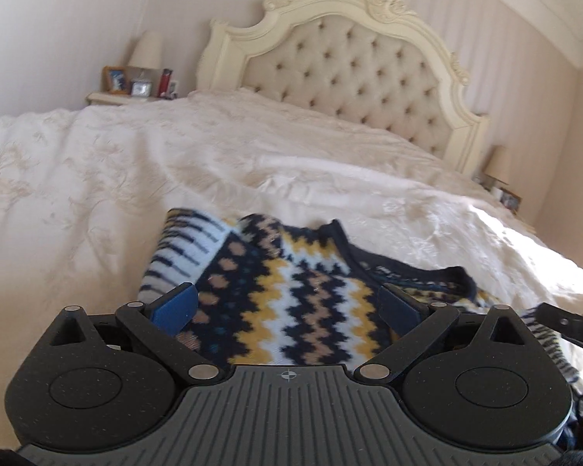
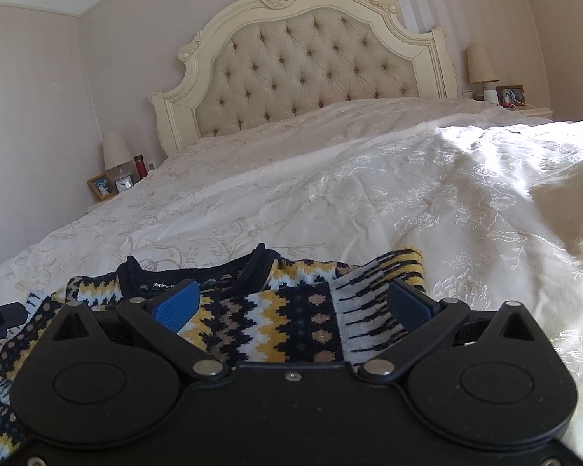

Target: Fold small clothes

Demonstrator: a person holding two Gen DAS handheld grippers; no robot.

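Left gripper (image 1: 287, 305) is hovering wide open, gripping nothing, over the sweater (image 1: 291, 303), which is lying on the near part of the bed (image 1: 97, 178) with one sleeve folded inward. Right gripper (image 2: 291, 303) is likewise hanging wide open and empty above the sweater (image 2: 291, 322). Folding appears midway; next, each gripper likely needs to close on an edge.

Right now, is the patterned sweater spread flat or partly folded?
Partly folded: both sleeves of the sweater lie turned in over the body, on the white bedspread.
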